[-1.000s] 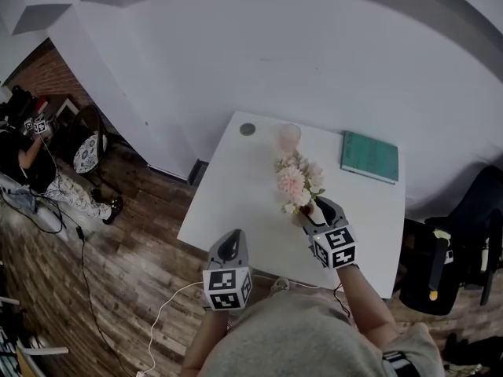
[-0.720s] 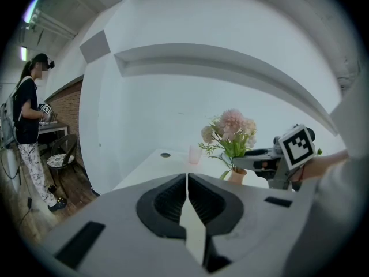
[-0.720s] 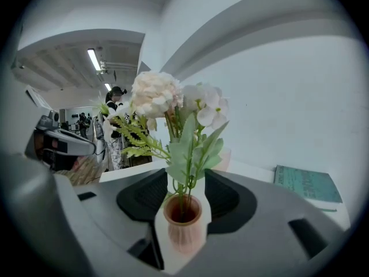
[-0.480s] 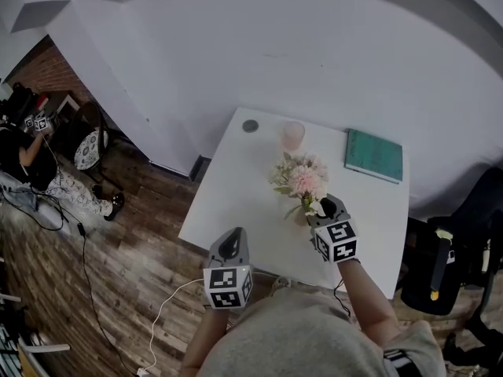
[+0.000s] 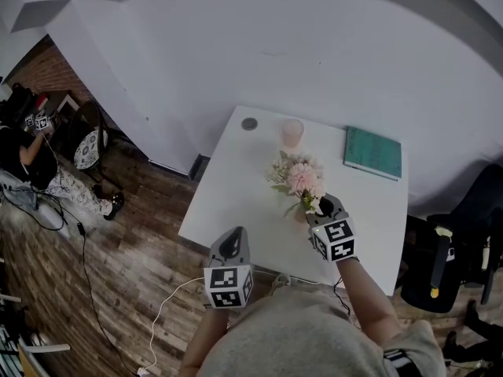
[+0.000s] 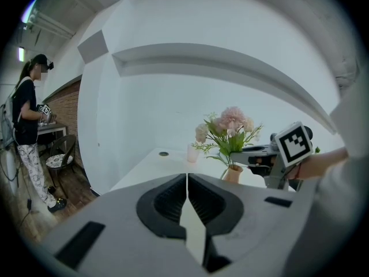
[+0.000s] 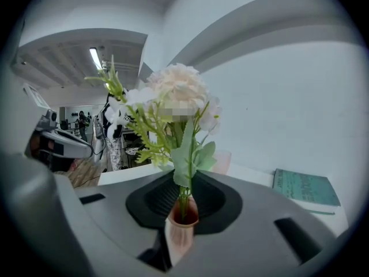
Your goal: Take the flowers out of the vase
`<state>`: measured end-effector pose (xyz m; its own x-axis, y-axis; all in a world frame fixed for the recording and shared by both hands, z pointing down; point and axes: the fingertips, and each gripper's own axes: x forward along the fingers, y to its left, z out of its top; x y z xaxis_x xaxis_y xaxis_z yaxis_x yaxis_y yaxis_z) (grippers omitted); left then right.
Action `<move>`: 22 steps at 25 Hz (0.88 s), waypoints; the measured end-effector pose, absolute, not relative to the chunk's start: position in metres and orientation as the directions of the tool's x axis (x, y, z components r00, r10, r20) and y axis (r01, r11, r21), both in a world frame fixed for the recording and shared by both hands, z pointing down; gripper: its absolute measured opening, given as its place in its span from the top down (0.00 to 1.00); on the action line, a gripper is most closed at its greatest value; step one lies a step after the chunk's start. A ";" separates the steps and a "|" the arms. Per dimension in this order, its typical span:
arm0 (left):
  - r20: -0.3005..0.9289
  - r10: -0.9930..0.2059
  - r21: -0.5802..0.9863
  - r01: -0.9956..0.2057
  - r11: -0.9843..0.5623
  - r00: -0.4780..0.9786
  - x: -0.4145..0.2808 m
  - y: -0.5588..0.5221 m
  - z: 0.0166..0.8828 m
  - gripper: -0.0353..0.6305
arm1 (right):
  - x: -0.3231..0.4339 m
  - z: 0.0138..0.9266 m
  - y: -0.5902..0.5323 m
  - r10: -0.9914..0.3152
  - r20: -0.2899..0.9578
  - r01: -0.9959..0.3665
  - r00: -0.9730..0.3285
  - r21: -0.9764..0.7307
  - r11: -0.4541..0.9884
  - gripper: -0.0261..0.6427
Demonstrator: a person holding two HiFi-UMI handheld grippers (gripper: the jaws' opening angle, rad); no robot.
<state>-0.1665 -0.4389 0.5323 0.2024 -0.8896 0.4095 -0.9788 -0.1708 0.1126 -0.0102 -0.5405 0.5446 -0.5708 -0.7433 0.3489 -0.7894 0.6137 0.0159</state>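
Observation:
A bunch of pale pink and white flowers (image 5: 301, 177) with green leaves stands in a small terracotta vase (image 7: 180, 232) on the white table (image 5: 228, 187). My right gripper (image 7: 183, 203) is closing its jaws on the vase's neck, and the pads lie against its sides; the stems rise straight up between them. The left gripper view shows the flowers (image 6: 230, 126), the vase (image 6: 233, 173) and the right gripper (image 6: 253, 157) from the side. My left gripper (image 5: 232, 246) hangs off the table's near edge, shut with nothing in it (image 6: 187, 180).
A pink cup (image 5: 292, 133) and a small grey disc (image 5: 249, 123) sit at the table's far side, with a green book (image 5: 372, 153) at the far right corner. A black chair (image 5: 440, 265) stands right of the table. A person (image 5: 31, 155) stands far left.
The right gripper's jaws have come in around the vase, and the bouquet has shifted slightly to the right. The left gripper has stayed put.

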 end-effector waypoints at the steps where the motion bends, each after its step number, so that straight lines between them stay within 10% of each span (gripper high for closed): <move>1: 0.410 -0.889 0.112 -0.979 -0.171 0.202 -0.166 -0.438 0.532 0.93 | -0.010 0.544 -0.540 -0.744 0.346 -0.789 -0.572 0.017 0.614 0.86; 22: 0.401 -0.887 0.119 -0.973 -0.196 0.228 -0.152 -0.393 0.527 0.93 | -0.003 0.486 -0.526 -0.789 0.226 -0.796 -0.571 0.081 0.600 0.87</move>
<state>-0.1516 -0.3926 0.5268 0.2278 -0.8875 0.4007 -0.9733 -0.1960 0.1192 -0.0028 -0.5256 0.4857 -0.5711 -0.7890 0.2264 -0.7963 0.5995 0.0806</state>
